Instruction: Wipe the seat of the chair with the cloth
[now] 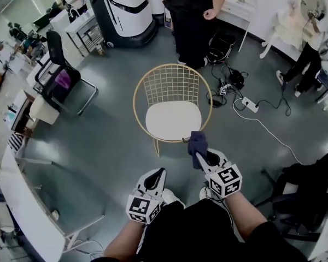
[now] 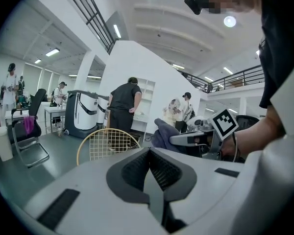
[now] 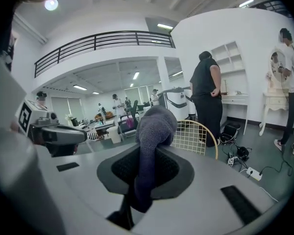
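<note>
The chair (image 1: 173, 119) has a gold wire back and a round white seat, and it stands just ahead of me on the grey floor. My right gripper (image 1: 199, 158) is shut on a dark blue cloth (image 1: 197, 142), which hangs at the seat's front right edge. In the right gripper view the cloth (image 3: 154, 124) bulges up out of the jaws of the right gripper (image 3: 146, 165), with the chair (image 3: 196, 136) behind it. My left gripper (image 1: 159, 173) is held lower and to the left, short of the chair. Its jaws meet with nothing between them (image 2: 150, 166).
A person in black (image 1: 194, 15) stands behind the chair, beside a white machine (image 1: 128, 10). Cables and a power strip (image 1: 246, 103) lie to the right of the chair. A black office chair (image 1: 60, 75) stands at left, a white desk (image 1: 22, 201) at near left.
</note>
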`<act>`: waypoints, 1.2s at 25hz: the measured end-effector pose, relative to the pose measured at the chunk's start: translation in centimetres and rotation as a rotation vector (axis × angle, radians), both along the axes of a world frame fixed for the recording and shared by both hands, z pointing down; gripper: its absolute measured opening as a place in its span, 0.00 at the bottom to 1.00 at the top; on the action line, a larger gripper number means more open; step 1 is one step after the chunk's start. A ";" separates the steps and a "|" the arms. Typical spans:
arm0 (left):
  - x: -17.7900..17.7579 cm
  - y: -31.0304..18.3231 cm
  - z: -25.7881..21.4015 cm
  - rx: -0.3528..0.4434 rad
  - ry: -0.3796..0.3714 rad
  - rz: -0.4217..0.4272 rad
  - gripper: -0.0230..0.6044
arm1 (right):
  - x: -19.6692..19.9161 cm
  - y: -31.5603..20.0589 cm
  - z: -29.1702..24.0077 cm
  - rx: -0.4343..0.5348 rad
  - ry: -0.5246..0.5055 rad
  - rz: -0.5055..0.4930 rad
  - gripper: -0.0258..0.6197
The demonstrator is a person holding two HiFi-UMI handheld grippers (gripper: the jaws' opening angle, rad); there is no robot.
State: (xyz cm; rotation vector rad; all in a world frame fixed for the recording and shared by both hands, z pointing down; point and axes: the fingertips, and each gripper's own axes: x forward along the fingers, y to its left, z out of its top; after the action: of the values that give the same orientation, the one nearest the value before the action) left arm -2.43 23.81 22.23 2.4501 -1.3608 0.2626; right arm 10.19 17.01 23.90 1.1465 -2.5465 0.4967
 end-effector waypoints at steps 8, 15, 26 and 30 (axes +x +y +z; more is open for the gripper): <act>5.8 2.5 -2.2 0.030 -0.010 -0.090 0.06 | 4.5 4.2 -2.1 0.022 -0.009 -0.139 0.14; 12.4 4.5 -3.1 0.040 0.007 -0.142 0.06 | 9.4 7.0 -3.3 0.039 -0.022 -0.219 0.14; 18.3 7.9 -3.4 0.054 -0.018 -0.163 0.06 | 14.5 10.6 -3.6 0.047 -0.047 -0.263 0.14; 19.2 8.5 -3.4 0.052 -0.023 -0.171 0.06 | 15.0 11.4 -3.6 0.044 -0.051 -0.282 0.13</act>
State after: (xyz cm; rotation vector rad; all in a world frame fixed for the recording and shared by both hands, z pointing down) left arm 16.73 32.27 18.83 2.3599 -1.5947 0.2175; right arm 25.20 28.42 20.31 0.7768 -2.7165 0.4053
